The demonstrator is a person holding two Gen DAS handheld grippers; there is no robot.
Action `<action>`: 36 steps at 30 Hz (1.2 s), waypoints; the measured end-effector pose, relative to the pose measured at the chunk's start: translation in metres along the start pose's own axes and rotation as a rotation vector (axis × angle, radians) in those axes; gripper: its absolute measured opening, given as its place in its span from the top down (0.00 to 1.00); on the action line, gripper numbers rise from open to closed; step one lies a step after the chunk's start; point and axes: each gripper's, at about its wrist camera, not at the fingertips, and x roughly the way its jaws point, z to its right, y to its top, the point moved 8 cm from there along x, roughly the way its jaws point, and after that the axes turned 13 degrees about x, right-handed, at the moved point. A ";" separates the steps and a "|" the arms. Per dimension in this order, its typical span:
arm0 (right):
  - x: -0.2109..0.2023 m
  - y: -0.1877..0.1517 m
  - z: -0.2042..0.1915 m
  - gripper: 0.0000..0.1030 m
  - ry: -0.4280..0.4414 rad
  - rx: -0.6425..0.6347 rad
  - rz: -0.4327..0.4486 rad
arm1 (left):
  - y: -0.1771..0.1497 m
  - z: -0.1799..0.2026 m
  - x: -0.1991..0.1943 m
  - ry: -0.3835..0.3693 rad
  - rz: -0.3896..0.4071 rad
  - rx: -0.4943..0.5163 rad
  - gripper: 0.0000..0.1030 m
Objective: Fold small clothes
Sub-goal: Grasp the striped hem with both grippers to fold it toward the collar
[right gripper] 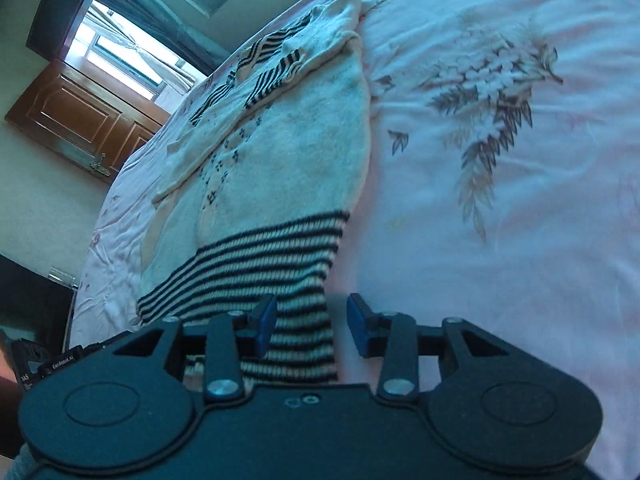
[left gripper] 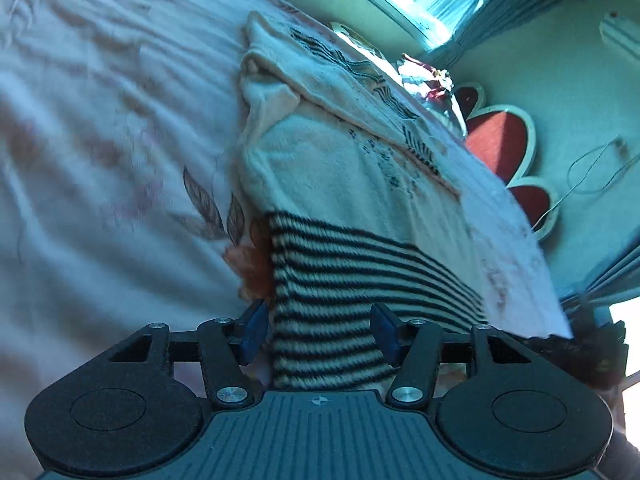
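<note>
We bring the left gripper [left gripper: 318, 330], its blue pads spread, down over the near left corner of the striped hem, with the knit lying between the jaws but not yet pinched; the right gripper [right gripper: 312, 326] stands likewise parted over the hem's near right corner, one pad above the stripes and the other over bare sheet. The garment, a small cream knitted sweater with a black-and-cream striped hem band [left gripper: 352, 184], lies flat near the bed's edge on the pale pink bedsheet printed with brown leaves and flowers [right gripper: 500, 240], its sleeves already turned in across the chest. We judge the step to be taking the hem for the lengthwise fold; next, both jaws must close on the corners together, then carry the hem toward the collar
</note>
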 end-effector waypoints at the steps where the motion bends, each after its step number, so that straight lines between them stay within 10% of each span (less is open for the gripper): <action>1: 0.001 0.000 0.001 0.62 0.017 0.021 0.004 | -0.005 0.001 0.001 -0.034 0.005 -0.032 0.45; 4: 0.009 0.006 0.005 0.63 0.093 0.095 -0.007 | -0.007 -0.001 0.010 -0.107 0.030 -0.096 0.45; 7: 0.015 0.012 0.009 0.67 0.140 0.144 -0.018 | -0.011 -0.004 0.028 -0.122 -0.010 -0.145 0.89; 11: 0.013 0.010 0.005 0.94 0.106 0.072 -0.014 | -0.012 0.004 0.030 -0.118 0.009 -0.108 0.89; 16: -0.016 0.011 -0.010 0.94 0.158 0.001 0.073 | 0.003 0.007 0.001 -0.096 0.113 -0.064 0.90; 25: -0.002 0.006 0.017 0.89 0.074 0.035 0.041 | -0.009 -0.008 0.006 0.030 0.043 0.030 0.90; 32: -0.004 0.005 0.019 0.79 0.080 0.043 0.035 | -0.001 0.014 0.008 0.081 0.042 0.145 0.52; 36: -0.004 0.011 0.018 0.79 0.064 0.042 0.058 | 0.000 0.017 0.008 0.091 0.054 0.164 0.48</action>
